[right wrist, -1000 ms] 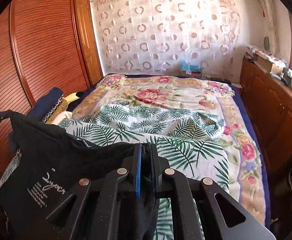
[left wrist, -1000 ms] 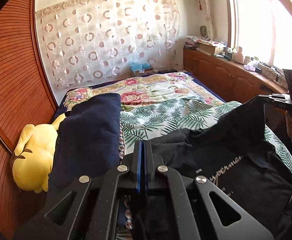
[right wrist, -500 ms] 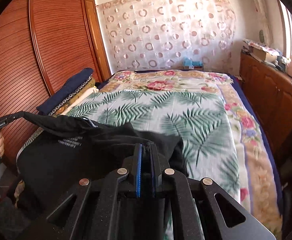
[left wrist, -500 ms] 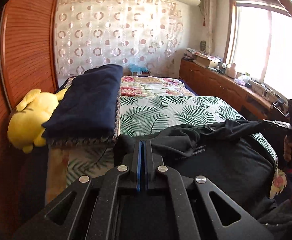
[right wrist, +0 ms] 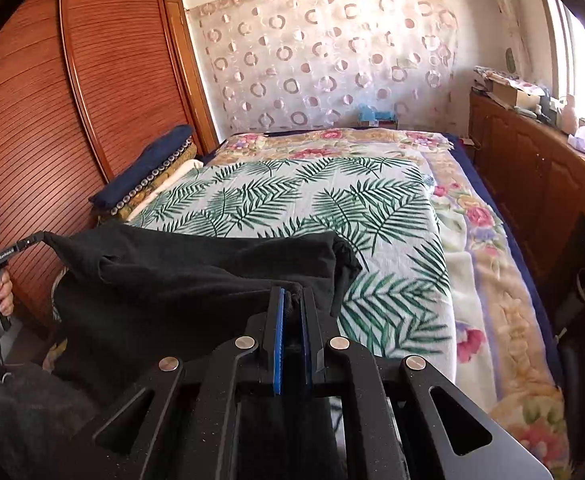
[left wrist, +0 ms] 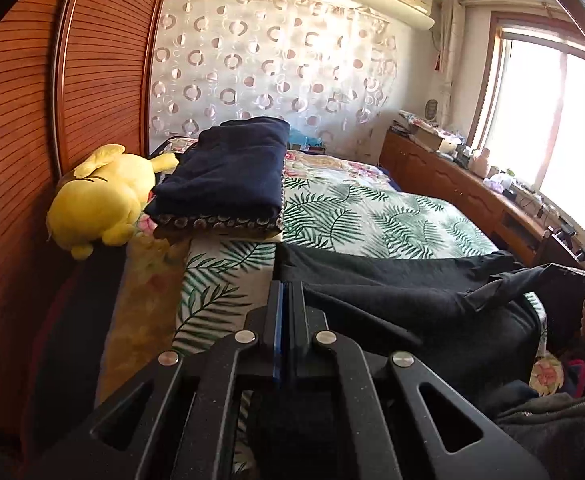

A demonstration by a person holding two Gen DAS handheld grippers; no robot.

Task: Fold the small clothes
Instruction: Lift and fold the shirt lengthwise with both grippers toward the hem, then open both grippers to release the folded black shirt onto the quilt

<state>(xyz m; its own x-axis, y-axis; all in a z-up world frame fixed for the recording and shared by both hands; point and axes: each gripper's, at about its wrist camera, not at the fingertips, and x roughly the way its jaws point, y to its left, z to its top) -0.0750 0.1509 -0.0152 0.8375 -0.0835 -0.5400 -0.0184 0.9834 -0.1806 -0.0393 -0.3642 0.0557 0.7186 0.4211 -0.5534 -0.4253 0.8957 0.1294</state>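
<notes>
A black T-shirt (left wrist: 404, 296) (right wrist: 180, 276) lies spread across the near end of the bed, over the palm-leaf sheet (right wrist: 292, 200). My left gripper (left wrist: 286, 286) is shut on the shirt's left edge. My right gripper (right wrist: 292, 294) is shut on a bunched bit of its right edge, with cloth showing between the blue pads. The left gripper (right wrist: 42, 236) appears at the far left of the right wrist view, the shirt pulled taut from it. The right gripper (left wrist: 572, 274) shows at the right edge of the left wrist view, held by a hand.
A folded navy blanket (left wrist: 228, 172) and a yellow plush toy (left wrist: 100, 196) lie along the bed's left side by the wooden wardrobe (left wrist: 52, 120). A wooden cabinet (right wrist: 540, 168) with clutter runs along the right under the window. A floral quilt (right wrist: 492, 240) covers the bed.
Both grippers have come back toward the near end of the bed and sunk. The black shirt, held up in the air before, now lies lower and flatter on the sheet.
</notes>
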